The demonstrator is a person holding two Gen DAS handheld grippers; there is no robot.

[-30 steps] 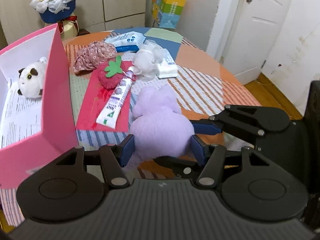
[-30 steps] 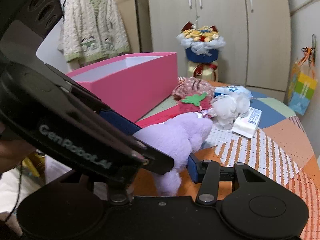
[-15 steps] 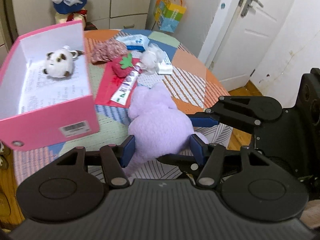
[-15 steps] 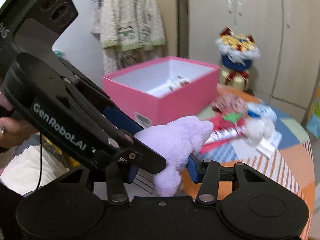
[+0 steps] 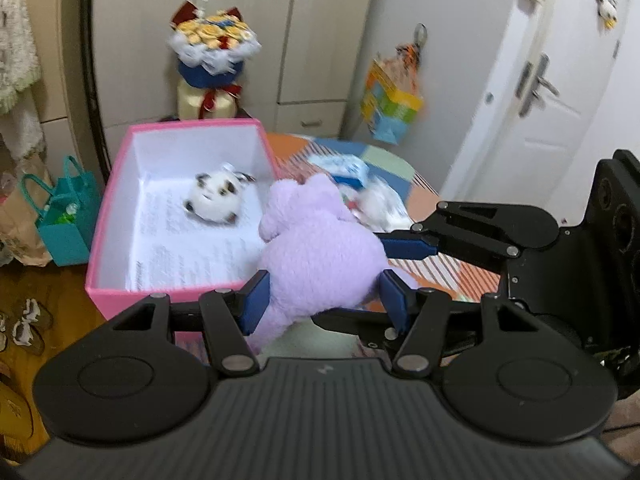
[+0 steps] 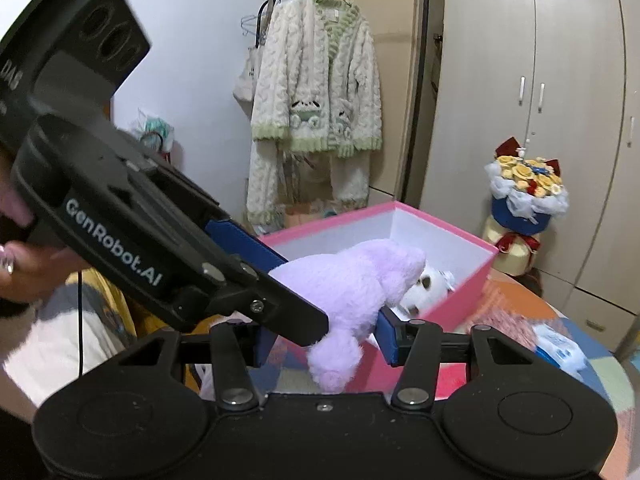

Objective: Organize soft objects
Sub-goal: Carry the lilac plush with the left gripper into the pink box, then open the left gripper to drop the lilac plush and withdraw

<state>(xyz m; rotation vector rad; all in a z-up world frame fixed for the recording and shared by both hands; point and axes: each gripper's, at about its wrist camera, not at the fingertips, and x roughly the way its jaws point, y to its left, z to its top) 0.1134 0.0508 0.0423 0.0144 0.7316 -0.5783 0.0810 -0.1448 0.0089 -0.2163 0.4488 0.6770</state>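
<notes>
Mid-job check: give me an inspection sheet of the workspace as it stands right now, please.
Surface: patchwork table, partly covered.
Job's things: purple plush held over the edge of the pink box; white spotted plush inside the box.
Clutter: blurred packets behind the purple plush.
Grippers: left gripper and right gripper both clamp the purple plush.
Cables: thin black cable at the person's body.
Surroundings: wardrobe, flower bouquet, hanging cardigan, door.

Left wrist view: close behind left gripper, looking down-forward over pink box toward wardrobe and door.
Right wrist view: close behind right gripper, facing coat rack and wardrobe.
Shared: purple plush, box, bouquet.
</notes>
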